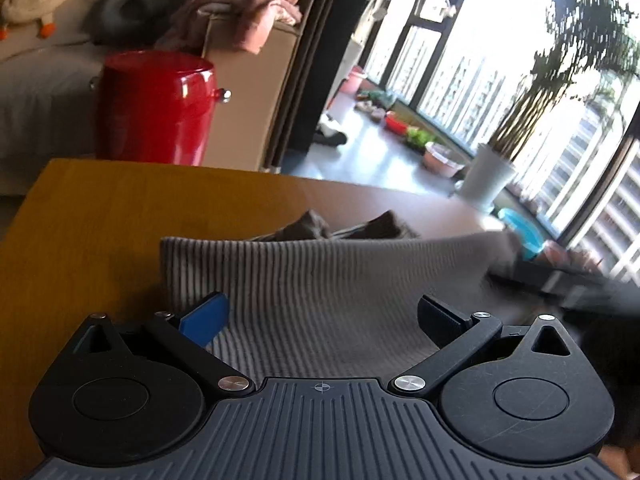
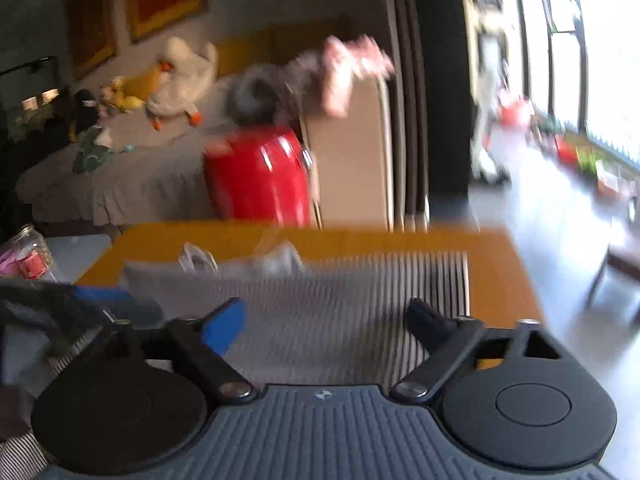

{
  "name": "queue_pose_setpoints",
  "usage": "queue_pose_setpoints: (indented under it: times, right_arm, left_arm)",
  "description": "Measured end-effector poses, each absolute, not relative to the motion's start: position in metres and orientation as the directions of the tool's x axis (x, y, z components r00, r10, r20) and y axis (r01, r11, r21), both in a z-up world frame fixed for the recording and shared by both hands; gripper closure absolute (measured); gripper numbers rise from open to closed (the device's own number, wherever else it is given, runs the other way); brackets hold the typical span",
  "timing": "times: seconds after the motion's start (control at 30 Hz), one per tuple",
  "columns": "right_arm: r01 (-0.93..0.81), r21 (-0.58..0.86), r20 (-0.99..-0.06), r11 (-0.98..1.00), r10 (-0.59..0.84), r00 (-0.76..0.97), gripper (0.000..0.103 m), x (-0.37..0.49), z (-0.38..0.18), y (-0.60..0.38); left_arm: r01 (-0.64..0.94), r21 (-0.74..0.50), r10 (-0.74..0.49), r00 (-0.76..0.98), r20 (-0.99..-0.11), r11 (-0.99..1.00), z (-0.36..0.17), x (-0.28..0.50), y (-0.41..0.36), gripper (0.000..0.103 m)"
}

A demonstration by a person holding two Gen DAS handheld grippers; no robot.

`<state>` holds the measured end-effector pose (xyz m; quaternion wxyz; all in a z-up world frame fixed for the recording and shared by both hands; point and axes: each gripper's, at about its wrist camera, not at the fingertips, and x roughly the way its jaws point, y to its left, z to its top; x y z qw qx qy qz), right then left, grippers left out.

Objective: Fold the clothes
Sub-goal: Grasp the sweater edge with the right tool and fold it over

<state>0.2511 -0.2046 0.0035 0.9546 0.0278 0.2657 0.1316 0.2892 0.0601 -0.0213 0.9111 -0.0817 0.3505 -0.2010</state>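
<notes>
A grey-and-white striped garment (image 1: 320,280) lies on the wooden table (image 1: 88,216). In the left wrist view its far edge is raised in a fold, with a dark cloth (image 1: 344,230) behind it. My left gripper (image 1: 320,316) is open, its fingers spread wide just above the garment's near part. In the right wrist view the same striped garment (image 2: 344,304) lies flat, its right edge near the table's (image 2: 508,280) right side. My right gripper (image 2: 324,320) is open above it and holds nothing. The other gripper shows blurred at the left (image 2: 80,308).
A red cylindrical bin (image 1: 156,108) and a beige cabinet (image 1: 256,92) draped with pink cloth stand beyond the table. A bed with plush toys (image 2: 176,76) is at the back left. A white plant pot (image 1: 484,180) and basins stand by the window. A jar (image 2: 32,256) sits at the left.
</notes>
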Motion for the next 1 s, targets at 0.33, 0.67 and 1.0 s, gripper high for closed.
queue_pose_setpoints:
  times: [0.33, 0.67, 1.0]
  right_arm:
    - [-0.248, 0.133, -0.697, 0.96, 0.268, 0.665, 0.048, 0.364, -0.029, -0.153]
    - [-0.326, 0.168, -0.53, 0.931, 0.364, 0.766, 0.096, 0.281, 0.038, -0.165]
    - [-0.394, 0.276, -0.533, 0.877, 0.481, 0.696, 0.096, 0.107, 0.028, -0.212]
  left_arm:
    - [0.263, -0.253, -0.364, 0.722, -0.588, 0.931, 0.009, 0.259, 0.094, 0.0]
    - [0.185, -0.294, -0.326, 0.757, -0.567, 0.938, 0.027, 0.229, 0.133, 0.0]
    - [0.253, -0.327, -0.39, 0.785, -0.481, 0.911, 0.053, 0.184, 0.119, 0.0]
